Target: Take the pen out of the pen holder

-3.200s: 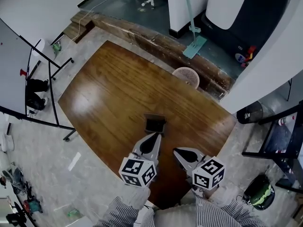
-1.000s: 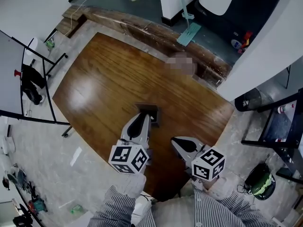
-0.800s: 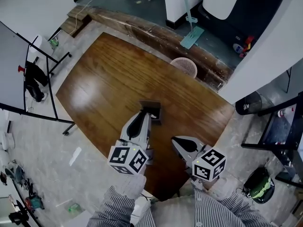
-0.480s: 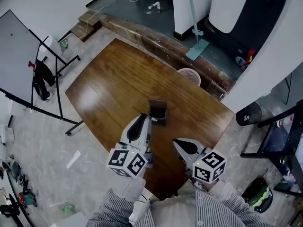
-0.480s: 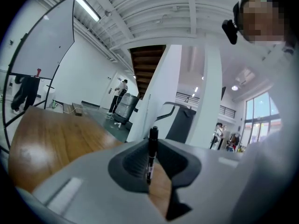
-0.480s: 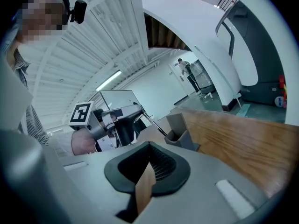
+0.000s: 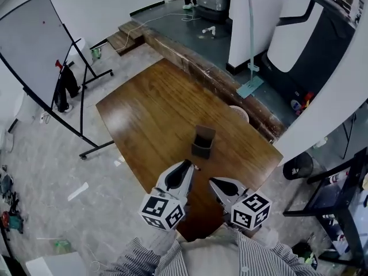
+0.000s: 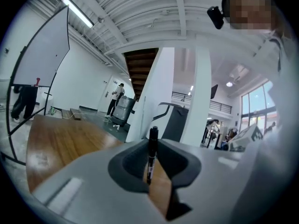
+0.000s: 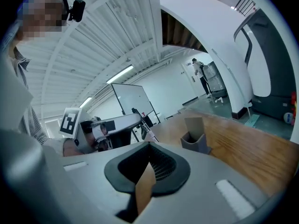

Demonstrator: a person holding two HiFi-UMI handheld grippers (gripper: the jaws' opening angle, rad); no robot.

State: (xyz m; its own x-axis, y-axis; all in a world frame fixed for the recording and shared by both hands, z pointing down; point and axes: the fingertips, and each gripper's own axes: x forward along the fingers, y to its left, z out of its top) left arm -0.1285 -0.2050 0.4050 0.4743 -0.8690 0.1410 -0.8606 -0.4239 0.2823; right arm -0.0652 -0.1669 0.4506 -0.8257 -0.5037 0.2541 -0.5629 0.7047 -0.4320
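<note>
The dark pen holder (image 7: 202,141) stands on the wooden table (image 7: 149,114), and shows in the right gripper view (image 9: 194,137) with its tall back flap. My left gripper (image 7: 185,168) hovers just short of the holder, nearer to me, shut on a black pen (image 8: 151,154) that stands upright between its jaws. To its right, my right gripper (image 7: 215,183) hangs with its jaws closed together and nothing between them. From the right gripper view the left gripper (image 9: 112,126) appears at the left, apart from the holder.
A whiteboard on a wheeled stand (image 7: 49,56) is left of the table. A pale basket (image 7: 241,114) sits beyond the table's far edge, near a mop (image 7: 250,85) and a treadmill (image 7: 299,33). The table's near corner (image 7: 192,232) lies below the grippers.
The left gripper has pulled back from the holder toward me and risen, with the pen in its jaws. The right gripper rose and drew back too. The holder stays in place.
</note>
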